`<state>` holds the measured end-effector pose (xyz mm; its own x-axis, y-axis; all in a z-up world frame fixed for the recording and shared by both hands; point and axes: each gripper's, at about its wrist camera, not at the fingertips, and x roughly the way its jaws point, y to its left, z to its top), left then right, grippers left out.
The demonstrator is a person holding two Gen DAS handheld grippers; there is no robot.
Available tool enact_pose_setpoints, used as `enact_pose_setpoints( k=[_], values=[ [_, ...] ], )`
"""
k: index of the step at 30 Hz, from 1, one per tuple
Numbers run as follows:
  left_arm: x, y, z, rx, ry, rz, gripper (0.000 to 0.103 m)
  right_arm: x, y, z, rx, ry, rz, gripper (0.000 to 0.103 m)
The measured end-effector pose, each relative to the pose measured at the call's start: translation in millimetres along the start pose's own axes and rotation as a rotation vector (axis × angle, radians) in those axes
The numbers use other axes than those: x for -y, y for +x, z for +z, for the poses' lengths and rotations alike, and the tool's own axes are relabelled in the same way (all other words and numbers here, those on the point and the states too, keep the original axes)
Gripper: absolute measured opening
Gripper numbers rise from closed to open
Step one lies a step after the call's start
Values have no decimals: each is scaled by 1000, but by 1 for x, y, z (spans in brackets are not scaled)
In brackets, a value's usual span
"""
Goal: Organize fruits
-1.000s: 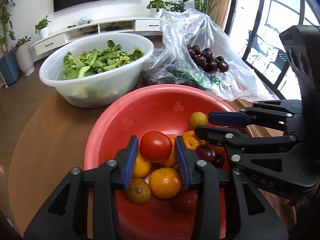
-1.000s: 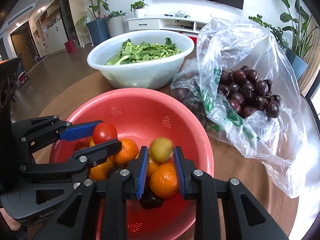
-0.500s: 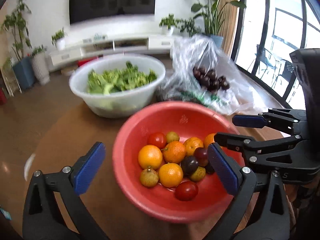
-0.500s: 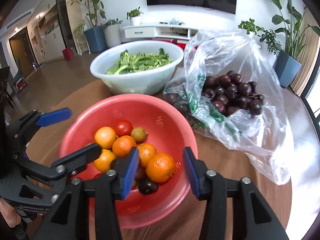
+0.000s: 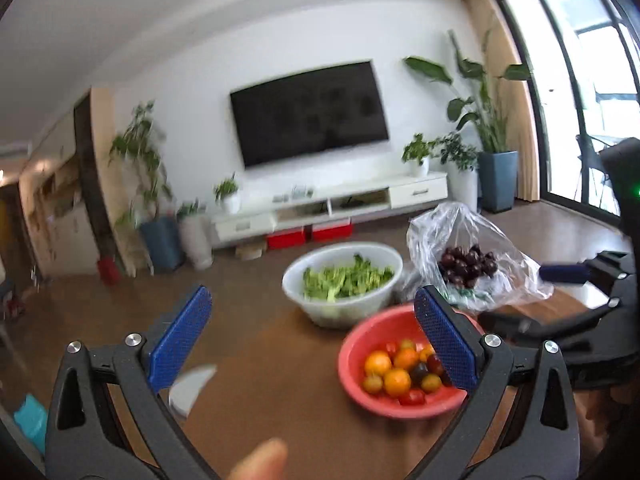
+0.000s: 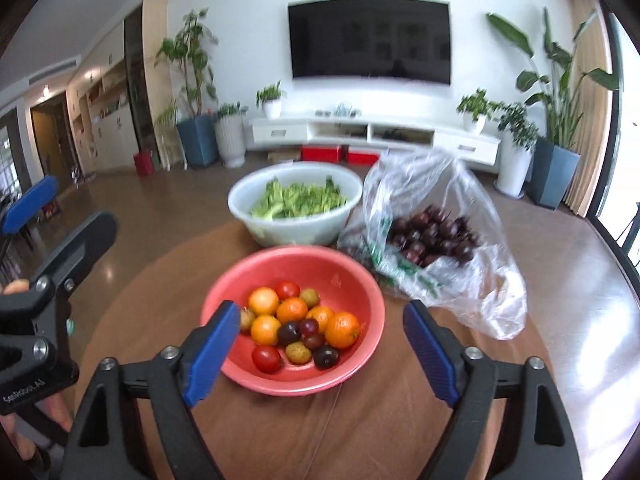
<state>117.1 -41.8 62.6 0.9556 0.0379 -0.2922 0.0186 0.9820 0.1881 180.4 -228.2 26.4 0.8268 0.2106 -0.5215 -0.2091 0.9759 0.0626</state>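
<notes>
A red bowl point(image 6: 352, 272) on the round brown table holds several oranges point(image 6: 342, 329), red tomatoes point(image 6: 266, 359), dark plums point(image 6: 289, 332) and small yellow-green fruits. It also shows in the left wrist view point(image 5: 352, 360). My right gripper point(image 6: 320, 350) is wide open and empty, raised above and in front of the bowl. My left gripper point(image 5: 316, 344) is wide open and empty, high up and to the left of the bowl. The left gripper also shows at the left edge of the right wrist view point(image 6: 48, 240).
A white bowl of green leaves point(image 6: 296, 204) stands behind the red bowl. A clear plastic bag of dark plums point(image 6: 432, 236) lies at the right. A white object point(image 5: 188, 388) lies on the table at the left. A TV and potted plants stand behind.
Both grippers have opened wide, let go of the fruits, and pulled up and back from the red bowl. The bowl now looks smaller and farther.
</notes>
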Motion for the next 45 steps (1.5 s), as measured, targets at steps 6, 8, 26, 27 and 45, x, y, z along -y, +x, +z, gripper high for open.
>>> enact_pose_setpoints(
  k=[6, 8, 26, 27, 45],
  values=[
    [-6, -27, -4, -76, -34, 37, 103, -4, -63, 8, 170, 32, -66, 103],
    [-10, -33, -6, -102, -73, 24, 103, -5, -84, 10, 215, 29, -88, 103],
    [-1, -59, -49, -298, -166, -9, 103, -16, -117, -34, 74, 56, -166, 103],
    [0, -58, -53, -309, -169, -9, 103, -16, -115, -37, 61, 59, -165, 103],
    [0, -32, -76, -393, -189, -22, 103, -15, -99, -54, -39, 72, -151, 103]
  ],
)
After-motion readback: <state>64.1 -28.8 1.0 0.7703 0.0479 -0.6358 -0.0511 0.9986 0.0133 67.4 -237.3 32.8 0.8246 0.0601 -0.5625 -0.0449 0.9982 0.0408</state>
